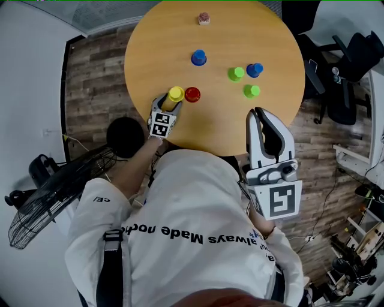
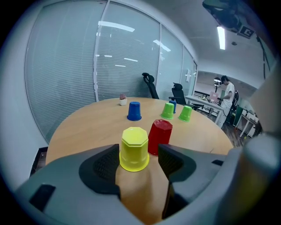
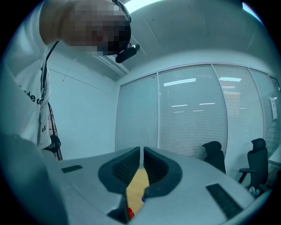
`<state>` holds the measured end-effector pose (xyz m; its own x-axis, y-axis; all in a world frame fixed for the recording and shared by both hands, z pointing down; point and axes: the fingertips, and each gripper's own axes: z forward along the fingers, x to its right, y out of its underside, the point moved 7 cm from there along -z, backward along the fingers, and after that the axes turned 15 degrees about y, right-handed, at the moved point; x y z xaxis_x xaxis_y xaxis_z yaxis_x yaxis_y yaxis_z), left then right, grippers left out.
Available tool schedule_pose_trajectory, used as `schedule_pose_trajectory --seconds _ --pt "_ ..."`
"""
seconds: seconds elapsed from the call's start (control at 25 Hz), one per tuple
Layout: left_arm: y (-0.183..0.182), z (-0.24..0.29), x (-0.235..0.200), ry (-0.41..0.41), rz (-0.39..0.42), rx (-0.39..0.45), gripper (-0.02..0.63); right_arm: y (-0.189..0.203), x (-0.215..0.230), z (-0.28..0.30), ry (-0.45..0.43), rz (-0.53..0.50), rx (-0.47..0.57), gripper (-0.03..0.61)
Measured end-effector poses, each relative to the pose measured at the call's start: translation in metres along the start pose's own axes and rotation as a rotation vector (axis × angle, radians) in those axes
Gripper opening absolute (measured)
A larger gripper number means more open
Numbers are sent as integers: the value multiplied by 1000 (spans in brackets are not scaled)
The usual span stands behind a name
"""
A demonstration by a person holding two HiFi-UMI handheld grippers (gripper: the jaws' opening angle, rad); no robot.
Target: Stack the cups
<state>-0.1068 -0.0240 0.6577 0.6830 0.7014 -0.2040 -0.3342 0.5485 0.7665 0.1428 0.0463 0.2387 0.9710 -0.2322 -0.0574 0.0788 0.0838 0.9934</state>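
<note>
The round tabletop (image 1: 150, 48) carries six upturned cups, and as far as the views show none sits on another, so I judge the stacking as barely begun, with the first pick in hand and every cup left to join. The left tool (image 1: 170, 103) reaches in over the near-left edge with its jaws spread wide. The yellow cup (image 1: 176, 94) stands on the tabletop between them. The pads flank it without clamping, and the right-hand pad is clearly off its wall. The right tool (image 1: 261, 114) hangs at the near-right edge, jaws clenched together on nothing, well apart from any cup. The red cup (image 1: 192, 94) stands just beside the yellow one, on the side away from the left edge. One blue cup (image 1: 198, 57) is alone near the middle. Toward the right edge, a green cup (image 1: 236, 74) and the second blue cup (image 1: 255, 70) stand close together, with the other green cup (image 1: 251, 91) a little nearer the person. A small potted plant (image 1: 204, 18) sits by the far edge, clear of everything.
</note>
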Motion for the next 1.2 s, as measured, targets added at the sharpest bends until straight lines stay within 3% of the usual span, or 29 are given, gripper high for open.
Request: schedule_pose_trajectory --seconds 0.32,0.48,0.8,1.2 --pt "-18 -33 24 -11 -16 84 255 23 8 12 13 17 -16 48" --pt "-38 -51 37 12 -11 149 185 44 15 21 20 21 -48 49" --pt "-110 -87 50 47 61 321 90 100 28 48 33 -12 -132 84" --pt "-195 -128 65 106 84 473 66 184 57 99 69 -65 -251 139"
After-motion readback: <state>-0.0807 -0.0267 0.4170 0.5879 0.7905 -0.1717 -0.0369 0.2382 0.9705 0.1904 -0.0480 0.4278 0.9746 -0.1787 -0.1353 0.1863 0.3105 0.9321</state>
